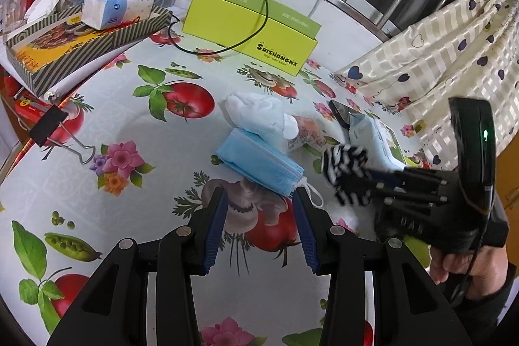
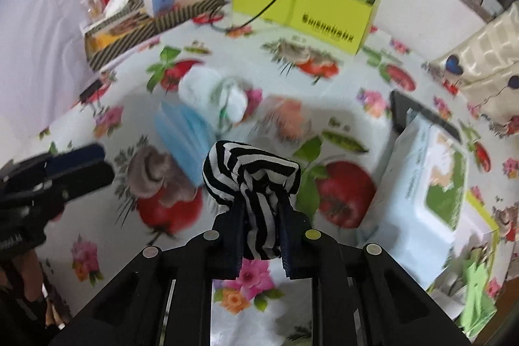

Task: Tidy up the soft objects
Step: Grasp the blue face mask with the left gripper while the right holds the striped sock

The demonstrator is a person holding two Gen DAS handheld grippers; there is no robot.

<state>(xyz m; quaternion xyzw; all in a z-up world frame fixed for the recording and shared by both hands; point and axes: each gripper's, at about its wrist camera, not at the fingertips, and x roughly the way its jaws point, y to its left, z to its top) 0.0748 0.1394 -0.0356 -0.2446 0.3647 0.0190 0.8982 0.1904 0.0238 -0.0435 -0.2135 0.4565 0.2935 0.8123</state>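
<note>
My right gripper [image 2: 261, 203] is shut on a black-and-white striped cloth [image 2: 249, 164], which bulges out above its fingertips. In the left wrist view the same striped cloth [image 1: 343, 161] hangs in the right gripper [image 1: 366, 177] at the right, just above the table. My left gripper [image 1: 260, 195] stands open with nothing between its fingers, right in front of a stack of blue face masks [image 1: 259, 161]. A white rolled sock [image 1: 256, 112] lies behind the masks, and a pink patterned soft item [image 1: 308, 132] lies beside it.
A lime-green open box [image 1: 249, 28] stands at the back with a black cable over it. A striped tray [image 1: 81, 44] of tissue packs sits back left. A wet-wipes pack [image 2: 421, 184] and a phone [image 2: 399, 109] lie right. A binder clip [image 1: 48, 125] lies left, and a curtain [image 1: 438, 54] hangs right.
</note>
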